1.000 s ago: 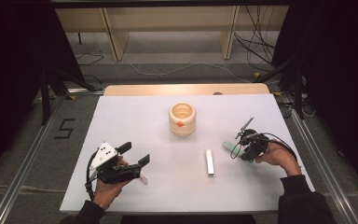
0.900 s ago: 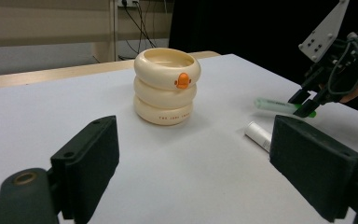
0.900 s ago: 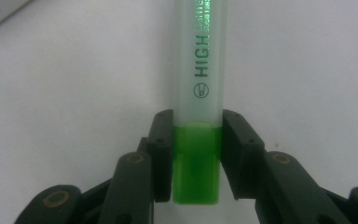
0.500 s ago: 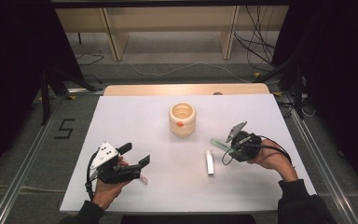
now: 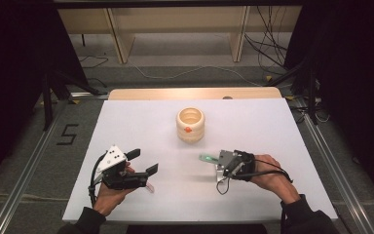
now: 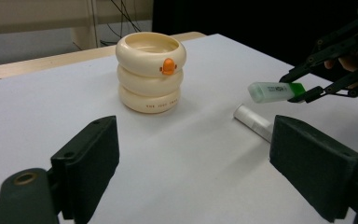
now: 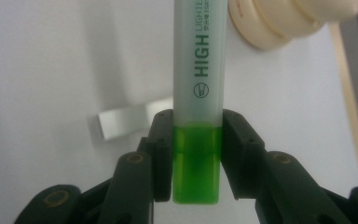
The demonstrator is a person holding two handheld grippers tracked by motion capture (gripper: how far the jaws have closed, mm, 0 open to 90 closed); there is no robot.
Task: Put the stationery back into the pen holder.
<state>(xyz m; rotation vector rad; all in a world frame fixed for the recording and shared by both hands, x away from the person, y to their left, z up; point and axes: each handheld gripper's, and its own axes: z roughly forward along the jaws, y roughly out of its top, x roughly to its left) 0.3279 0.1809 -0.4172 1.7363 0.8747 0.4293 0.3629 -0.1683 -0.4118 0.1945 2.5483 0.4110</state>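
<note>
From above, the right gripper (image 5: 220,163) holds a green highlighter (image 5: 206,158) clear of the white table (image 5: 136,122), in front of the cream ringed cup (image 5: 190,124). The left gripper (image 5: 143,163) rests near the front edge, jaws wide and empty.

In the left gripper view, the cup (image 6: 151,71) bears small lettering too faint to read and an orange emblem. A white tube (image 6: 254,122) lies under the highlighter (image 6: 276,91), partly hidden by a jaw.

In the right gripper view, the jaws clamp the highlighter (image 7: 198,98) at its green end; "HIGH LIGHTER" runs up the barrel, cut off at the top.
</note>
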